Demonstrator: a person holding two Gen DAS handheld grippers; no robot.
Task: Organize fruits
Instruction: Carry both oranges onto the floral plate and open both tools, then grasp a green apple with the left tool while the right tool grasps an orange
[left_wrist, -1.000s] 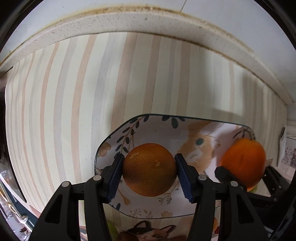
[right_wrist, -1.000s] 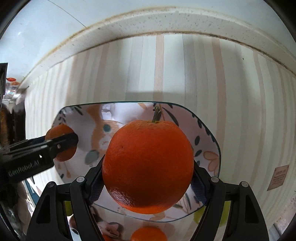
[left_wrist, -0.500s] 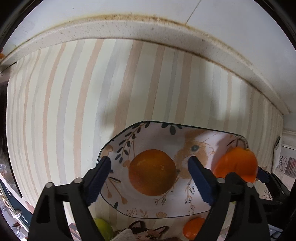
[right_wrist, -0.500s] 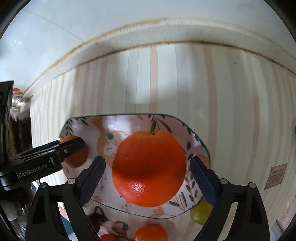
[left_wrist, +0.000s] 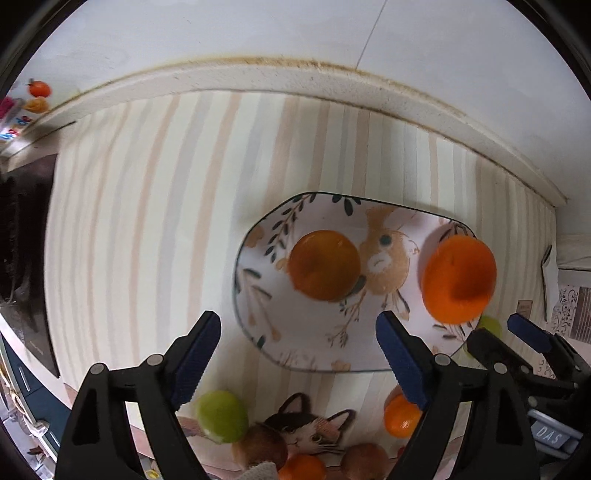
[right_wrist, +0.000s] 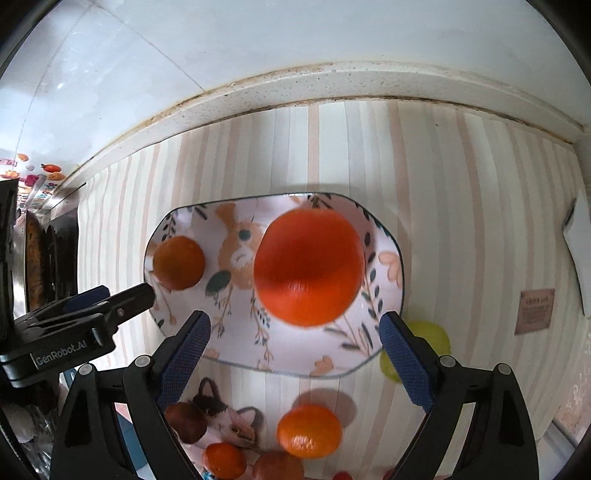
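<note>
A: L wrist view?
B: Striped tablecloth (left_wrist: 147, 229), white wall behind. Plate (left_wrist: 258, 295) holds dull orange (left_wrist: 324, 265) and bright orange (left_wrist: 458, 279). My left gripper (left_wrist: 297, 354) gapes wide, empty; 1 s ago it clamped the dull one.

A: R wrist view?
B: Same plate (right_wrist: 388, 288), bright orange (right_wrist: 308, 266) resting in it w/ the dull orange (right_wrist: 178, 262). My right gripper (right_wrist: 295, 350) is spread wide, empty, pulled back. Green fruit (right_wrist: 432, 334) just beside the plate.
</note>
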